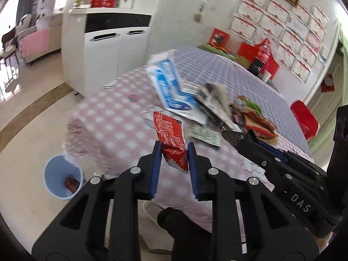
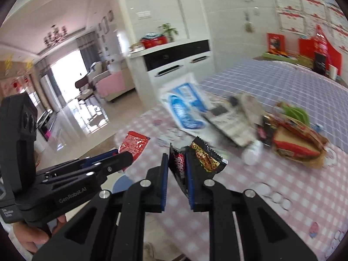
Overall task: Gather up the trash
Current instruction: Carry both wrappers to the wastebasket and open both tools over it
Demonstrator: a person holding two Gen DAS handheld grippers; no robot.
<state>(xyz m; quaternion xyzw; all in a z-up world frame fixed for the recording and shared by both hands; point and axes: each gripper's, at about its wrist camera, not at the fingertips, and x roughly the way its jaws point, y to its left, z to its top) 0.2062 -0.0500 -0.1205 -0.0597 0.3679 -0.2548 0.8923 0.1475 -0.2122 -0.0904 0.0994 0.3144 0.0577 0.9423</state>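
Observation:
My left gripper [image 1: 174,150] is shut on a red snack wrapper [image 1: 170,139] and holds it above the near edge of the table. My right gripper [image 2: 177,163] is shut on a black snack wrapper [image 2: 203,156], also lifted off the table. The right gripper shows in the left wrist view [image 1: 250,140], and the left gripper with the red wrapper [image 2: 132,144] shows in the right wrist view. A heap of trash lies mid-table: a blue and white bag [image 1: 167,84], crumpled paper [image 1: 215,102] and a red and brown pack [image 1: 258,126]. A light blue bin [image 1: 62,177] stands on the floor at the left.
The table has a pink and purple checked cloth [image 1: 113,126]. A small green and white packet [image 1: 204,134] lies near the grippers. A white cabinet [image 1: 104,50] stands behind the table. Red boxes [image 1: 258,54] sit at the far end. A red stool [image 1: 304,117] stands at the right.

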